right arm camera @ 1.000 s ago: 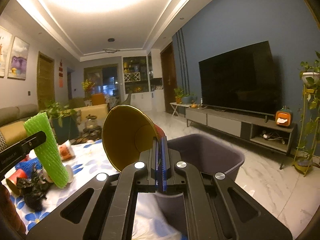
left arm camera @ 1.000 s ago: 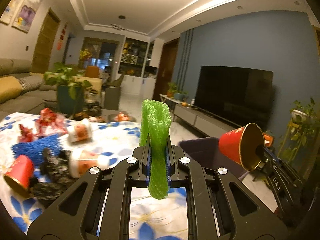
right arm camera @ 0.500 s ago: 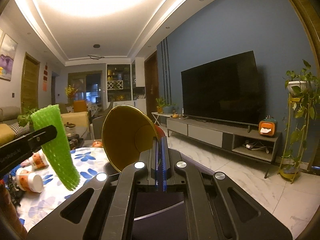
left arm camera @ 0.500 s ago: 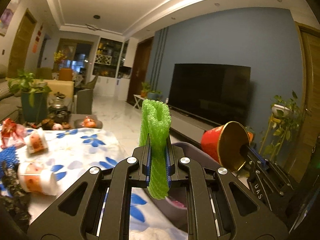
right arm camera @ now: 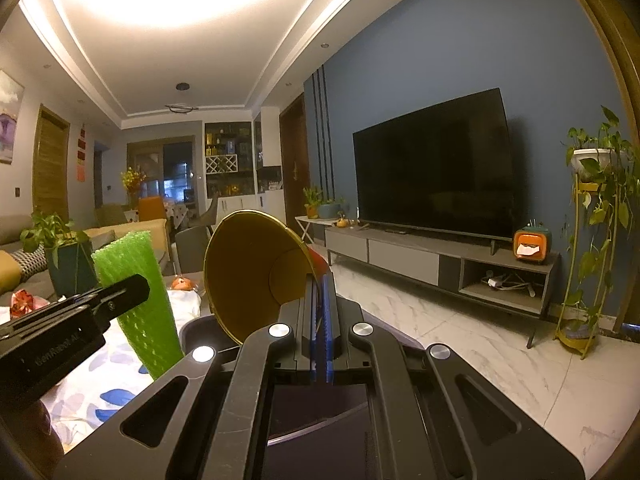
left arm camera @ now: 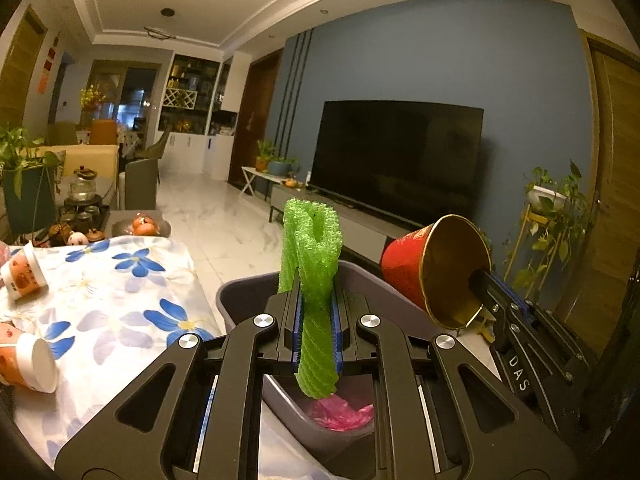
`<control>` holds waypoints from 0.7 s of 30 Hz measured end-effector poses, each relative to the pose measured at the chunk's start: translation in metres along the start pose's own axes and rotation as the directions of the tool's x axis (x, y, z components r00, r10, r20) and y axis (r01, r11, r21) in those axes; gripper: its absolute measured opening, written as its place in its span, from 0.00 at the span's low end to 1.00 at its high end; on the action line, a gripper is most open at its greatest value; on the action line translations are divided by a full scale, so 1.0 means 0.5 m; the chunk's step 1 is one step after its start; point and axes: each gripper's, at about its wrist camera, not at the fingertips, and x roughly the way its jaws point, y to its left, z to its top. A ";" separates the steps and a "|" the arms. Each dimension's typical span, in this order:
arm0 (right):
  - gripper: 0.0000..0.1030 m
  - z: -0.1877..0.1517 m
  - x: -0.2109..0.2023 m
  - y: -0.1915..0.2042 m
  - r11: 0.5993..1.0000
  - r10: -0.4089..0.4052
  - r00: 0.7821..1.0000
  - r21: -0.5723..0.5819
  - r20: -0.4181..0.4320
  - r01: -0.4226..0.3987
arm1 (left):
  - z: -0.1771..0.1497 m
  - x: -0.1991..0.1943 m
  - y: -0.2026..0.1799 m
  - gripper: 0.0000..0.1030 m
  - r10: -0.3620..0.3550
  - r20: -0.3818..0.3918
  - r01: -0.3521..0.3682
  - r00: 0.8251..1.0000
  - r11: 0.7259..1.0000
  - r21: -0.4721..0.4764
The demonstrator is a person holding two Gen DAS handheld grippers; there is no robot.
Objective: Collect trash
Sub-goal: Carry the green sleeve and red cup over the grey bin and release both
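My left gripper [left arm camera: 316,300] is shut on a green foam net sleeve [left arm camera: 314,248], held upright above the grey trash bin [left arm camera: 248,296]. Pink trash [left arm camera: 340,414] lies inside the bin. My right gripper [right arm camera: 320,296] is shut on the rim of a red paper cup with a gold inside [right arm camera: 256,268]. In the left wrist view that cup [left arm camera: 436,268] hangs over the bin's right side. The right wrist view shows the green sleeve [right arm camera: 136,300] at left, beside the bin's rim [right arm camera: 196,326].
The table with a blue-flowered cloth [left arm camera: 116,280] lies left of the bin and carries white-and-orange cups [left arm camera: 24,276] [left arm camera: 28,364]. A TV [right arm camera: 436,168] on a low cabinet [right arm camera: 420,256] stands ahead. A plant stand [right arm camera: 592,240] is at right.
Both grippers have swung right, away from the table, and now hold their loads over the bin. The bin's inside with pink trash has come into view below the left gripper.
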 end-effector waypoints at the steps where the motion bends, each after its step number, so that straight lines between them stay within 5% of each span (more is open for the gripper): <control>1: 0.04 -0.002 0.003 0.000 1.000 0.000 1.000 -0.001 -0.003 0.000 | -0.002 0.005 -0.001 0.10 0.001 -0.002 -0.001 1.000 1.000 0.002; 13: 0.04 -0.003 0.026 -0.005 1.000 0.016 1.000 0.001 -0.016 -0.016 | -0.019 0.050 -0.009 0.14 -0.037 -0.062 0.038 0.997 0.999 0.006; 16: 0.04 -0.006 0.033 -0.005 1.000 0.023 0.999 -0.003 -0.027 -0.023 | -0.027 0.060 -0.002 0.32 -0.032 -0.085 0.032 0.996 0.999 0.000; 18: 0.04 -0.008 0.040 -0.005 1.000 0.026 0.999 -0.006 -0.035 -0.026 | -0.032 0.058 0.011 0.53 -0.018 -0.080 0.016 0.997 1.000 -0.016; 21: 0.04 -0.012 0.053 -0.004 0.999 0.042 0.997 -0.002 -0.058 -0.042 | -0.033 0.045 0.033 0.64 -0.011 -0.068 0.007 0.998 0.999 -0.051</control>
